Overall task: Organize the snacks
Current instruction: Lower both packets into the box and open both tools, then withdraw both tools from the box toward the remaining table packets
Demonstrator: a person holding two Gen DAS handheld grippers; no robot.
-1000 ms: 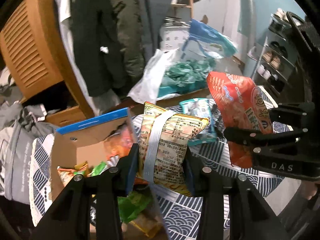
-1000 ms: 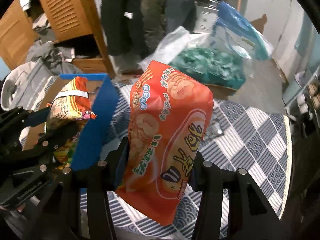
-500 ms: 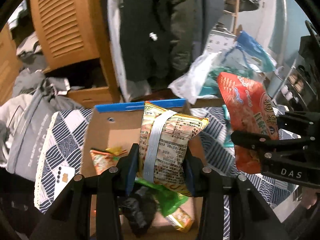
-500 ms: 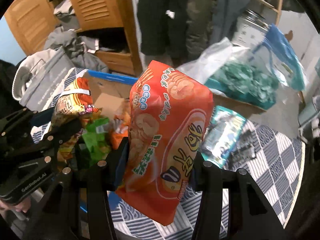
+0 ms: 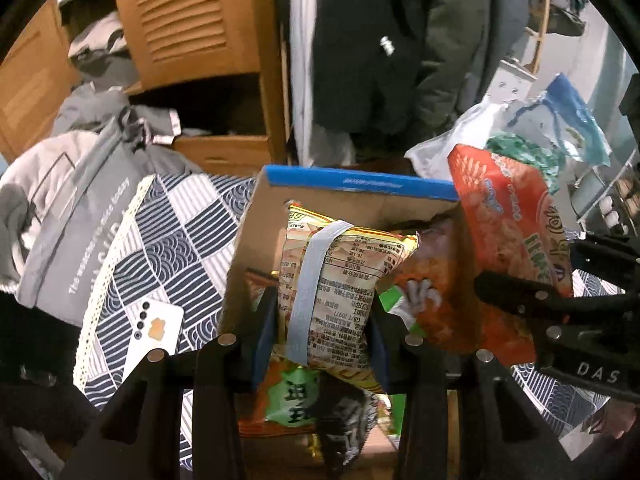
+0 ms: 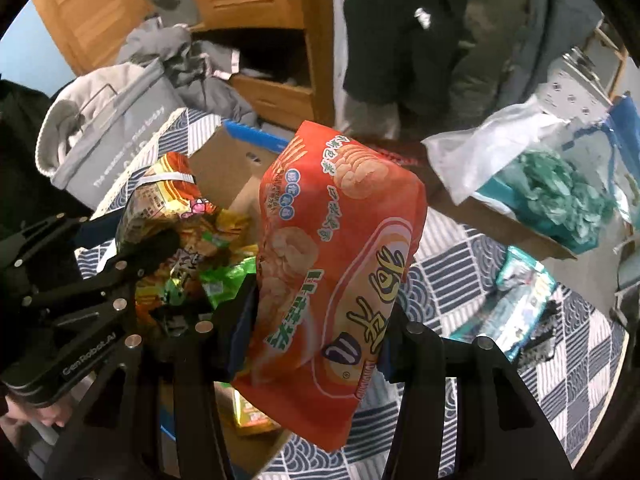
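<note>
Left wrist view: phone (image 5: pixel 154 330) on the patterned cloth (image 5: pixel 176 240), left of the box (image 5: pixel 256 236).
Left gripper (image 5: pixel 325 334): mine, clenched on the yellow bag (image 5: pixel 340 280), held over the box's snacks.
Right gripper (image 6: pixel 316 340): grasping the orange bag (image 6: pixel 336 264) at the box's right edge.
Teal packet (image 6: pixel 516 304): on the cloth, far right.

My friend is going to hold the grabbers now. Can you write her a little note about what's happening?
Left gripper: shut on the yellow snack bag, held over the cardboard box.
Right gripper: shut on the orange chip bag, beside the box.
Done: several snack packets already lie in the box.
Left: drop both bags in, then fetch the teal packet lying on the patterned cloth.
</note>
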